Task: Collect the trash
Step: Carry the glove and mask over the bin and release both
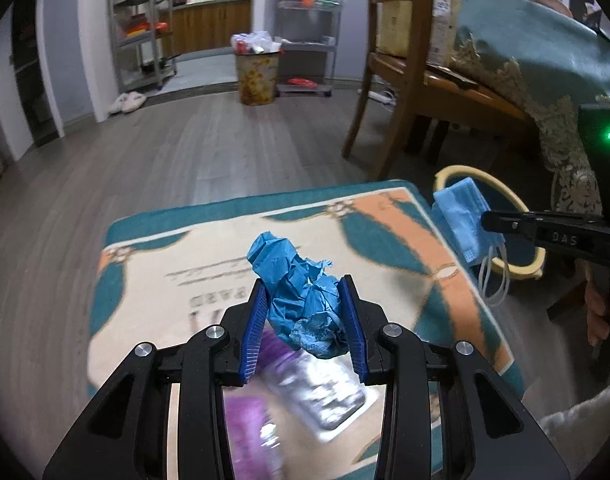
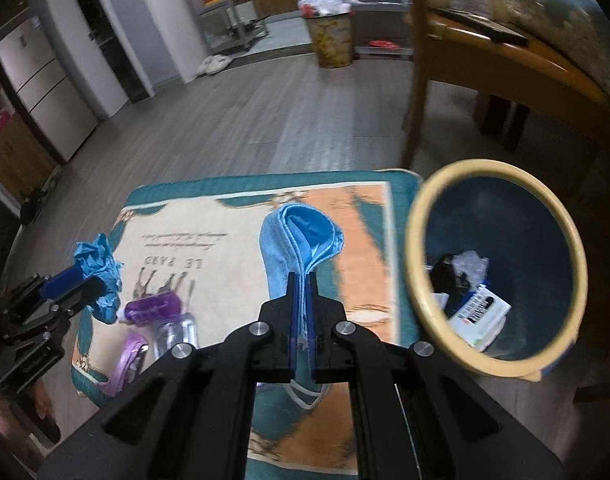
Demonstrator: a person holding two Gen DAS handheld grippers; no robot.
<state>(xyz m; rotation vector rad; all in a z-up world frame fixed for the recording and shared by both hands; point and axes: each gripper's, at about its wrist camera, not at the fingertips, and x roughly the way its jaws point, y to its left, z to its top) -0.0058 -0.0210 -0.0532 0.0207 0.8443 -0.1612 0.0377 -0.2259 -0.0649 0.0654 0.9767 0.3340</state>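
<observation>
Left wrist view: left gripper [image 1: 305, 312] clamps crumpled blue paper [image 1: 301, 292] above the mat [image 1: 153, 264] | right gripper [image 2: 302, 308] pinched tight on blue face mask [image 2: 305, 236], left of the bin [image 2: 417, 248]

Both grippers [image 1: 305, 320] [image 2: 302, 312] are black, with ribbed blue jaws and silver round pivot screws

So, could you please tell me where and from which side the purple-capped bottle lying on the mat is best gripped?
Probably across its clear body, coming down from above. The bottle lies on its side on the mat, so only the rounded flanks are free to pinch; the purple cap looks wider and ribbed. Both claws are full now: left claw holds crumpled blue paper, right claw the mask.
</observation>
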